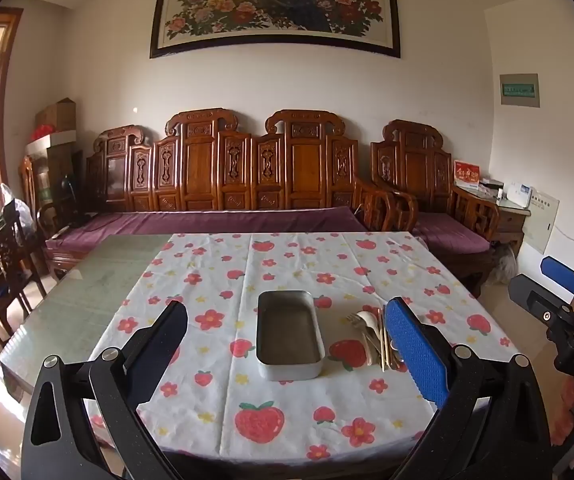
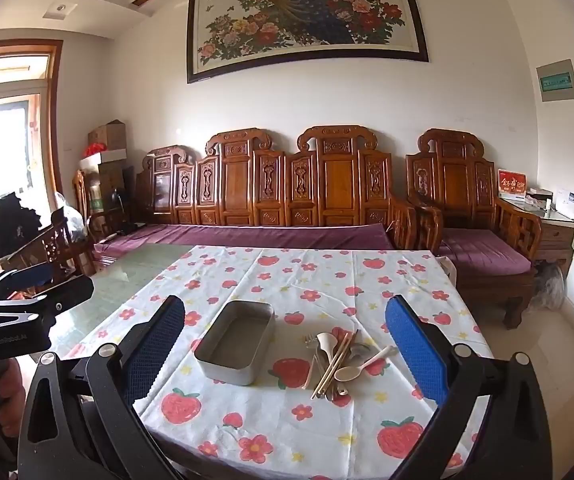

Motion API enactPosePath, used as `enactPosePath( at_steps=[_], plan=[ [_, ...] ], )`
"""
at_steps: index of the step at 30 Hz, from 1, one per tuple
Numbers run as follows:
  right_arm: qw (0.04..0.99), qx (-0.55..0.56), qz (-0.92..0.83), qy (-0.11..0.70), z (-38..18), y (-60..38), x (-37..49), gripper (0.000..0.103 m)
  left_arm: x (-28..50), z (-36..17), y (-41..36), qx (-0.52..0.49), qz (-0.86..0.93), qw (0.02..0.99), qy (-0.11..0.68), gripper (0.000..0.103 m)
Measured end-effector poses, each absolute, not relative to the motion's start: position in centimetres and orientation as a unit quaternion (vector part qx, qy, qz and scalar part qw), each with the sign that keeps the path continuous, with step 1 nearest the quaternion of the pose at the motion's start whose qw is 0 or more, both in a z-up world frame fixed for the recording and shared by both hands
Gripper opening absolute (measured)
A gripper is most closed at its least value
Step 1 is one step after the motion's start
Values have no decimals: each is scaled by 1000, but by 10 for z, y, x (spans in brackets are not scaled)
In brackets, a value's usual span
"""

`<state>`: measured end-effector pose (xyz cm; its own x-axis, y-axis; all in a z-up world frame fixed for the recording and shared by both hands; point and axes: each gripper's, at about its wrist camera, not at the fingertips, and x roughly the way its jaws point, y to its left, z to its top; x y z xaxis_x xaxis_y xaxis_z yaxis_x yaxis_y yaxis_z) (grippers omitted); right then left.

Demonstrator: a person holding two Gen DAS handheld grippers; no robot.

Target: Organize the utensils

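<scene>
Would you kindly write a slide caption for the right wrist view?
Open right claw above a strawberry tablecloth; empty metal tray beside piled utensils.

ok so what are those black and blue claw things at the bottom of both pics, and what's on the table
Those are hand-held grippers, one in each of a person's hands, each carrying a wide-angle camera that looks out between its two fingers. One picture comes from the left gripper, the other from the right gripper. Both are open and hold nothing. On the strawberry tablecloth sits an empty metal tray. To its right lies a loose pile of utensils: a fork, spoons and chopsticks. None is in the tray yet.
</scene>
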<state>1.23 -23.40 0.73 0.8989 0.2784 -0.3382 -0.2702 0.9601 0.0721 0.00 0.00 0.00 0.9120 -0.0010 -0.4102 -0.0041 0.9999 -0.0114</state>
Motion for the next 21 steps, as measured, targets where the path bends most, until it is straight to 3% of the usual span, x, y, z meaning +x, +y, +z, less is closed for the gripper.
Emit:
enactPosePath(
  at_steps=[21],
  plan=[
    [974, 15, 142, 174, 7, -234, 11, 101, -2, -2, -1, -2, 0, 978, 210, 96]
  ],
)
